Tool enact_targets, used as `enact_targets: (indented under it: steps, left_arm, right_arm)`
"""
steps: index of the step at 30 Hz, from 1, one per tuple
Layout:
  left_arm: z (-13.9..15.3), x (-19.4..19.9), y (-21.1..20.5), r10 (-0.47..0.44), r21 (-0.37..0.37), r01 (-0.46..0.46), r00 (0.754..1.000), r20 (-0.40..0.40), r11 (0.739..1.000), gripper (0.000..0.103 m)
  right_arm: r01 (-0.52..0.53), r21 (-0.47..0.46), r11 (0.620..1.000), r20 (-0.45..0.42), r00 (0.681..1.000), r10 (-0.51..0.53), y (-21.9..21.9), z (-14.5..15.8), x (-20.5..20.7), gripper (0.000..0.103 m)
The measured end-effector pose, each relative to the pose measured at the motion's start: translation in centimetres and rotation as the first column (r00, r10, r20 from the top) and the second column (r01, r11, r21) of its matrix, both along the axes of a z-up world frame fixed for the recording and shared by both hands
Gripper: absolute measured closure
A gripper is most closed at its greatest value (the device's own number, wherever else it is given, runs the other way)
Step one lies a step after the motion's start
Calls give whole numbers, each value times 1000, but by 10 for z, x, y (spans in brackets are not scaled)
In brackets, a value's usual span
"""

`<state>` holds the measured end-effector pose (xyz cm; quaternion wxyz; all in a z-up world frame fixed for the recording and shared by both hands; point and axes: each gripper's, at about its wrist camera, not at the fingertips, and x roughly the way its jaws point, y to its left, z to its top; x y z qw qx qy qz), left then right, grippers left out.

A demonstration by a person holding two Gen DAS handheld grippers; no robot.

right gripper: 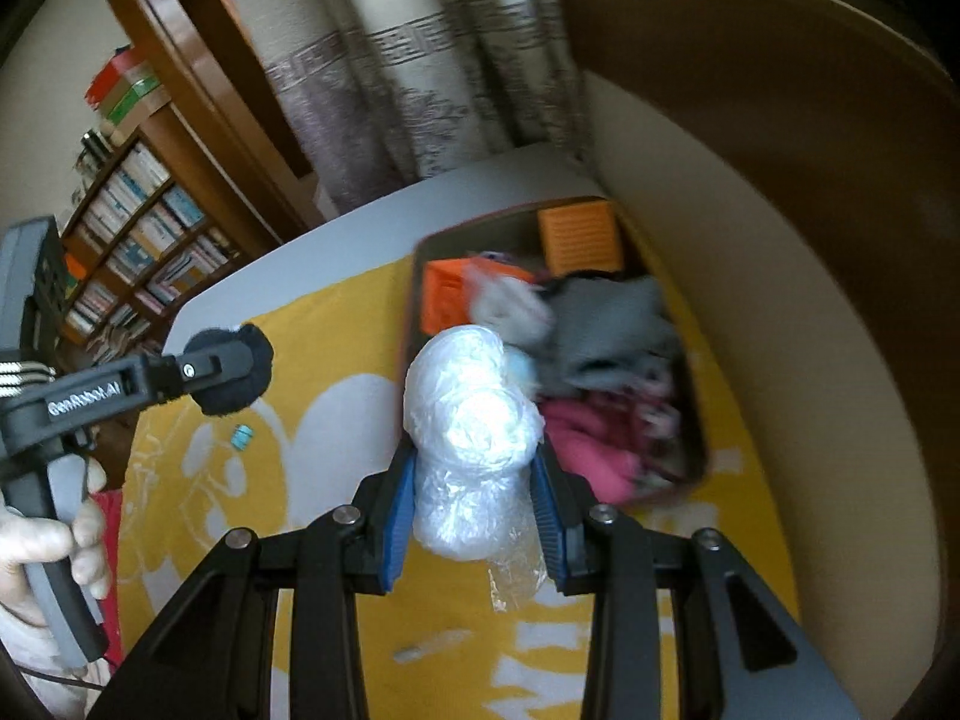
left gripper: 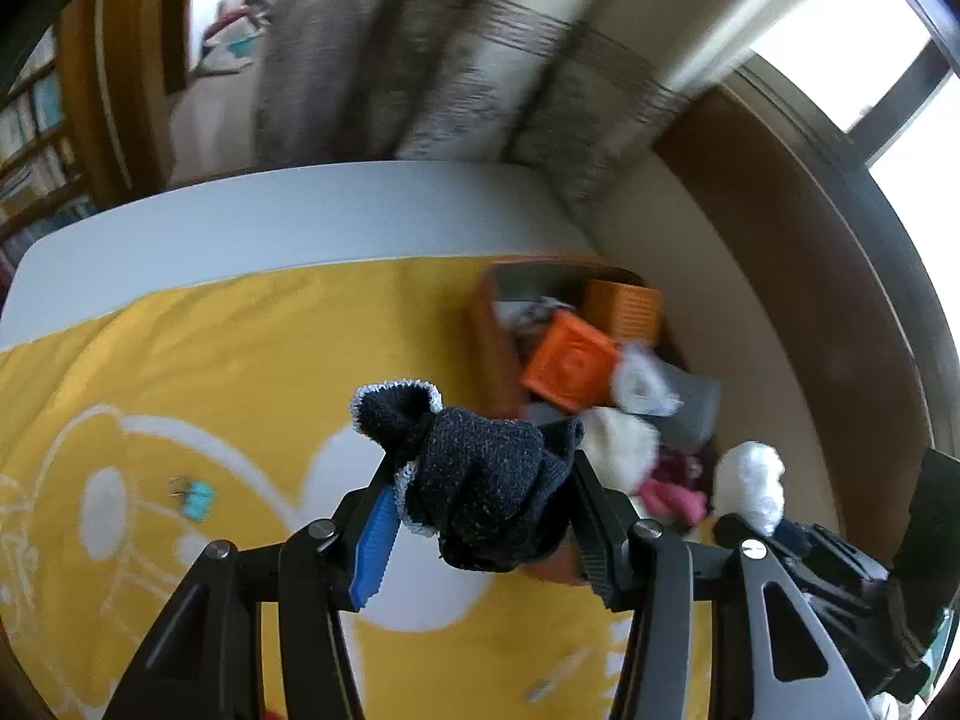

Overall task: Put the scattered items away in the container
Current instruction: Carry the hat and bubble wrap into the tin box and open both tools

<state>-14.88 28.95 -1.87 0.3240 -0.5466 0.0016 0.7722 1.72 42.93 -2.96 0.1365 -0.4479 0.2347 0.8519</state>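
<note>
My left gripper (left gripper: 480,480) is shut on a dark navy sock (left gripper: 486,480) with a white edge, held above the yellow cloth (left gripper: 240,360) just left of the brown container (left gripper: 489,342). My right gripper (right gripper: 474,480) is shut on a crumpled clear plastic bag (right gripper: 471,420), held over the container's (right gripper: 414,300) near left rim. The container holds orange blocks (right gripper: 444,294), grey cloth (right gripper: 612,324) and pink cloth (right gripper: 588,444). The left gripper with the sock (right gripper: 231,375) also shows at the left of the right wrist view. The bag (left gripper: 750,486) shows in the left wrist view.
A small teal binder clip (left gripper: 198,501) lies on the yellow cloth, also in the right wrist view (right gripper: 242,437). A small pale stick (right gripper: 429,645) lies near the front. The table abuts a wall on the right. Curtains and a bookshelf (right gripper: 132,240) stand behind.
</note>
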Motion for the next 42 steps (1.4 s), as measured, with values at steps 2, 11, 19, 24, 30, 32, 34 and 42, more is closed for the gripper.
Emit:
enact_targets:
  steps: [2,11,19,24,30,32,34,42]
  left_arm:
    - [2,8,14,-24,0,24,1000,-3,1000,49]
    - [1,32,79,-101,-5,101,995,2,995,49]
    - [-13,36,116,-124,-22,125,992,19,992,49]
    - [-22,31,127,-124,-44,126,992,29,991,49]
    - [-38,24,132,-121,-55,124,991,49,991,49]
    - [-41,23,132,-124,-49,127,991,54,991,49]
    - [-41,24,134,-133,-48,135,990,48,990,49]
    - [-40,19,131,-115,-31,118,990,82,993,33]
  right_arm:
    - [12,-3,1000,0,1000,-12,9,-1,7,64]
    - [11,33,999,-6,1000,-11,33,-2,25,64]
    - [-17,29,999,-3,1000,17,47,-10,18,64]
    - [-45,25,999,6,999,45,49,-18,11,64]
    - [-57,11,998,31,998,56,51,-33,1,64]
    - [-57,9,998,41,998,57,53,-38,-1,64]
    - [-58,8,998,50,997,58,54,-43,-2,64]
    - [-46,3,999,64,997,45,57,-50,-2,63]
